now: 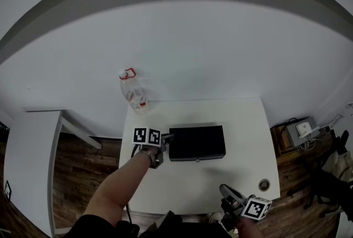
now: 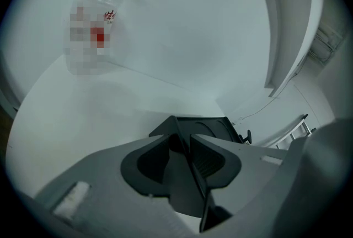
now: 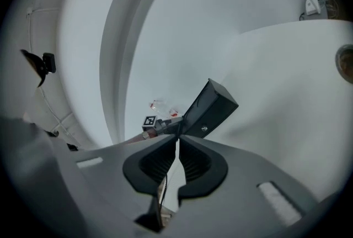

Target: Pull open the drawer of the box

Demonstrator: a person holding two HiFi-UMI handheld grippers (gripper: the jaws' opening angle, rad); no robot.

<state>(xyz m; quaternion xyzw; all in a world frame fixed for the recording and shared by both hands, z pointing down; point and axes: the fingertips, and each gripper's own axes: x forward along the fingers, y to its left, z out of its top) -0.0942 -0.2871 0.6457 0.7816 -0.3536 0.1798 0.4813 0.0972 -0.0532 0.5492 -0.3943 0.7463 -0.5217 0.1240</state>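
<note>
The black box (image 1: 197, 142) lies in the middle of the white table (image 1: 242, 121), its long front face toward me with a small knob (image 1: 197, 160) at the lower edge. My left gripper (image 1: 165, 140) is at the box's left end; in the left gripper view the box's corner (image 2: 204, 123) fills the gap between the jaws of the left gripper (image 2: 187, 146), and the pads press on it. My right gripper (image 1: 227, 192) hovers at the table's front right edge, well short of the box (image 3: 212, 107). In its own view the right gripper (image 3: 177, 140) shows a narrow slit and holds nothing.
A clear plastic bottle (image 1: 133, 93) with a red cap ring stands at the table's far left corner, behind the left gripper. A round cable hole (image 1: 264, 184) is near the front right corner. A second white table (image 1: 30, 148) stands left; equipment (image 1: 300, 132) sits on the floor right.
</note>
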